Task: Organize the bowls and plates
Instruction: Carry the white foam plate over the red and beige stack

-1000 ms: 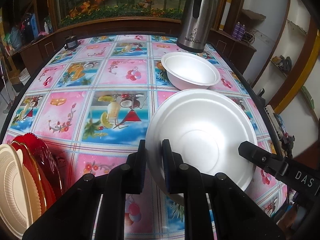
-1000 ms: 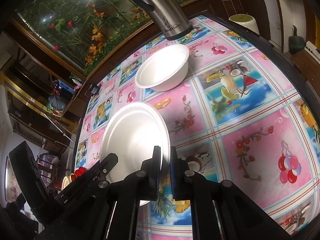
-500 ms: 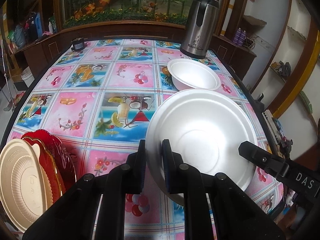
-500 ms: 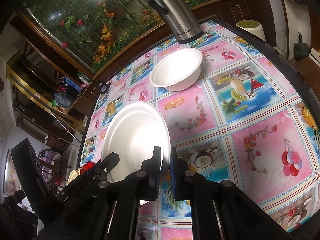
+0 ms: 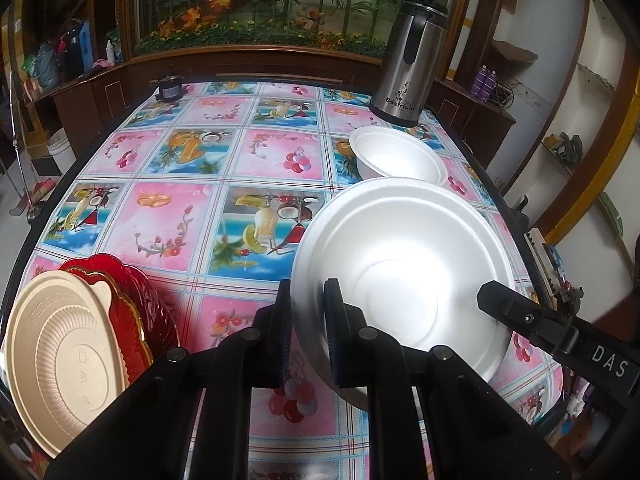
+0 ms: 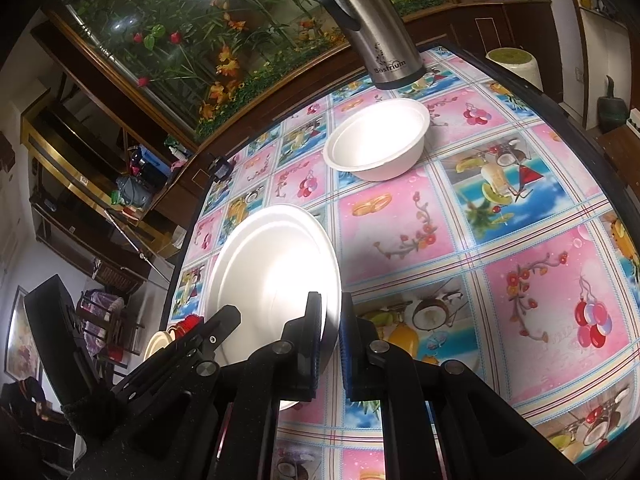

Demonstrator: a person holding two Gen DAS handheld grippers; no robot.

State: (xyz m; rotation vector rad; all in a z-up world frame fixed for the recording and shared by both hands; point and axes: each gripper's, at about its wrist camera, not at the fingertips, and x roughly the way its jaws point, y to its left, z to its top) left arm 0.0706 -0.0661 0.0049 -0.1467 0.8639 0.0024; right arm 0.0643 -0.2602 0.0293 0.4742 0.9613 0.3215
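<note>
Presently on record: one white foam plate, round with a raised centre ring, held clear of the table and tilted, gripped at two opposite points of its rim. Left gripper – jaws drawn narrow, pinching the plate's near-left edge between blue-padded fingers. Right gripper – likewise narrow, clamped on the plate's other edge; in the left wrist view its black finger shows lying across the plate's right side. One white foam bowl, upright, resting on the table beyond the plate, just in front of a steel thermos jug with black handle and lid, lettered near its base. Table covering: glossy cloth of pink and blue squares printed with fruit, drinks and flowers. At the table's near-left corner, a stack standing on edge – a cream ribbed plate foremost, with red scalloped plates behind it; whether a rack supports them cannot be told. From the right wrist view only a sliver of this stack appears, past the left gripper's body. One small dark round container at the far-left corner of the table. Beyond the table: a wooden-framed glass case of green stems and orange flowers, with dark wooden cabinets on either side.
</note>
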